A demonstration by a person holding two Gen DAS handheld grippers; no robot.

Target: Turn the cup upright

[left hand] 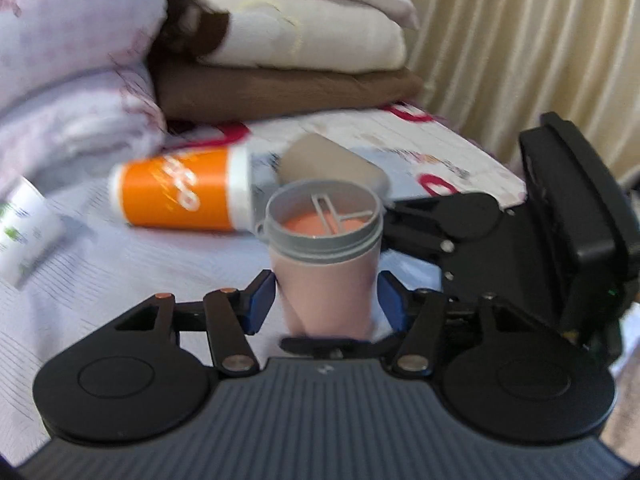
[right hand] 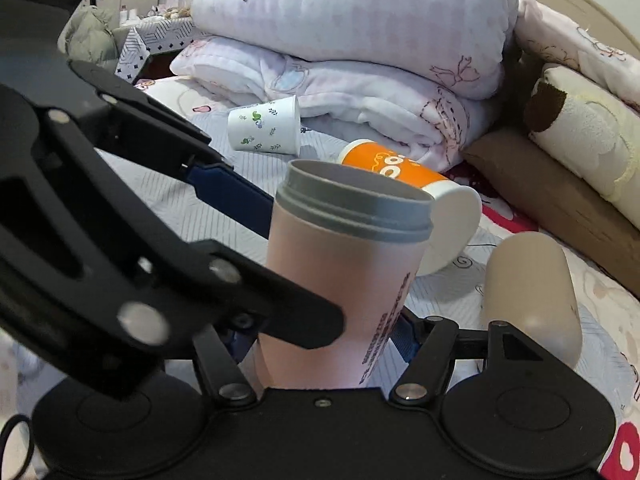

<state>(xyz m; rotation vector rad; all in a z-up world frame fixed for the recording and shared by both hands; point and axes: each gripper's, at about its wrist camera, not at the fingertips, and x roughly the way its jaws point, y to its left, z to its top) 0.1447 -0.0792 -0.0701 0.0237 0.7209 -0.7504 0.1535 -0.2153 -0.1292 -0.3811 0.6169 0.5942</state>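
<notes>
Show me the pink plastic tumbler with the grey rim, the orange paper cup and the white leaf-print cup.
Pink plastic tumbler with grey rim [right hand: 340,276]: right wrist view, its side wall.
Orange paper cup [left hand: 176,194]: left wrist view, its orange side.
White leaf-print cup [right hand: 264,126]: right wrist view, its printed side.

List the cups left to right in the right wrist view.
White leaf-print paper cup → pink tumbler with grey rim → orange cup on its side → beige cup.

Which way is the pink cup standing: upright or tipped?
Upright: the pink cup stands with its grey rim facing up, between both grippers' fingers.
</notes>
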